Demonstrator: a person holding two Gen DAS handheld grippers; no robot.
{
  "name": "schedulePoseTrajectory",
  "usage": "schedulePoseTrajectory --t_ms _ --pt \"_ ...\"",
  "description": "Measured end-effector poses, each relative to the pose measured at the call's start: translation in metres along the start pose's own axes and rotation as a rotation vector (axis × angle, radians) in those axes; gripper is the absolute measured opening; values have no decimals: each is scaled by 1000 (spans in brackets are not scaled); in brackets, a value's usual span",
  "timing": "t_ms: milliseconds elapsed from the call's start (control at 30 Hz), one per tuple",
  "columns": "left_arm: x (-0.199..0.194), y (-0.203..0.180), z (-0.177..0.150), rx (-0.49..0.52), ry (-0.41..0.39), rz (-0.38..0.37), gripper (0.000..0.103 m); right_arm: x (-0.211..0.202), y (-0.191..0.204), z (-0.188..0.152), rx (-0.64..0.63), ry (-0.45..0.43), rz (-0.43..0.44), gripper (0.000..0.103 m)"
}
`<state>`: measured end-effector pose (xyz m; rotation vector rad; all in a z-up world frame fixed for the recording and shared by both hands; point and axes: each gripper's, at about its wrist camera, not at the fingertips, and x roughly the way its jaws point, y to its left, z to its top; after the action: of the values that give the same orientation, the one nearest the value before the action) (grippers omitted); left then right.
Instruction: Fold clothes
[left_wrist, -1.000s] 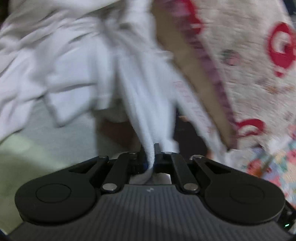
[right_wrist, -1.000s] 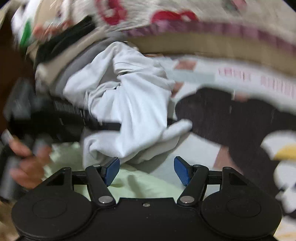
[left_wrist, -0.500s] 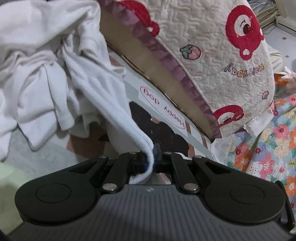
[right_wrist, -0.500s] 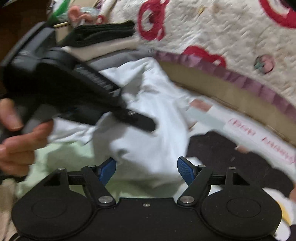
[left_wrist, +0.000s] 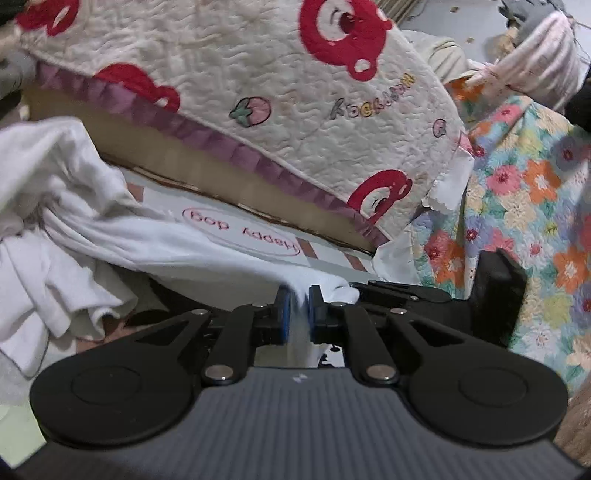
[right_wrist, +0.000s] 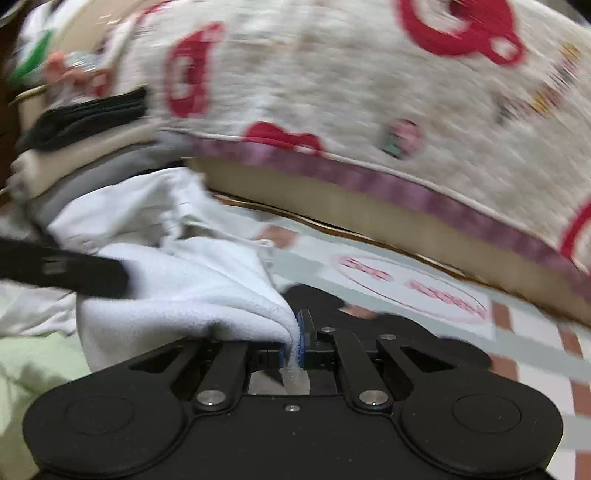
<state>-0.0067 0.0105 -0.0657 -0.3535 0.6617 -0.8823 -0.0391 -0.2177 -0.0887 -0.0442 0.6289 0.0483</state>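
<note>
White cloth is the whole business here: a crumpled white garment (left_wrist: 74, 206) lies bunched on a printed mat (left_wrist: 332, 254) beside a quilt with red bears (left_wrist: 258, 74), one stretch of it drawn out taut from the heap toward the left gripper (left_wrist: 298, 306). That gripper is clamped on a thin edge of the fabric, its blue pads pressed close with cloth between them. In the right-hand view, which is blurred, the right gripper (right_wrist: 291, 343) is likewise pinched tight on a thicker fold of the same white garment (right_wrist: 192, 280), with the other tool's black finger lying across the cloth to its left.

With two points held, my guess is the piece is being pulled open so its shape can be found. To do that well, I would keep both grips firm but draw apart evenly, lifting enough that the bunched part frees itself from the heap instead of dragging the mat. Watch the thin edge on the left; it looks the likelier to slip.
</note>
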Motion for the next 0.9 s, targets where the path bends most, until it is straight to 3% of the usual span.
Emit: schedulePoseTrajectory --t_ms 133,267,333,367,467,600,667,733,800,867,900 --pt "1 -3 -1 54 2 113 26 -2 -18 -1 -2 -28 -92 7" --pt "1 0 -9 199 -104 377 45 2 -34 3 -30 -52 -177 7" --pt "7 8 -13 247 -118 504 47 3 -47 7 5 -60 -190 7" --pt "9 15 -13 226 -93 551 47 0 -53 9 20 -77 -204 6" --pt "-6 35 -9 87 -78 568 47 -27 -67 26 -76 -169 -374 6" --pt "-17 56 4 -3 -68 625 47 -81 -139 39 64 -233 -533 6" --pt "-14 62 9 4 -34 642 48 -88 -182 27 93 -179 -630 7" --pt "-7 64 10 23 6 649 49 -75 -221 8 100 -64 -683 7" --pt "0 65 8 50 53 635 49 -56 -252 -17 137 107 -698 14" --pt "7 65 6 77 101 620 50 -49 -262 -44 206 218 -674 17" --pt "10 65 5 90 125 612 52 -49 -259 -56 224 239 -655 30"
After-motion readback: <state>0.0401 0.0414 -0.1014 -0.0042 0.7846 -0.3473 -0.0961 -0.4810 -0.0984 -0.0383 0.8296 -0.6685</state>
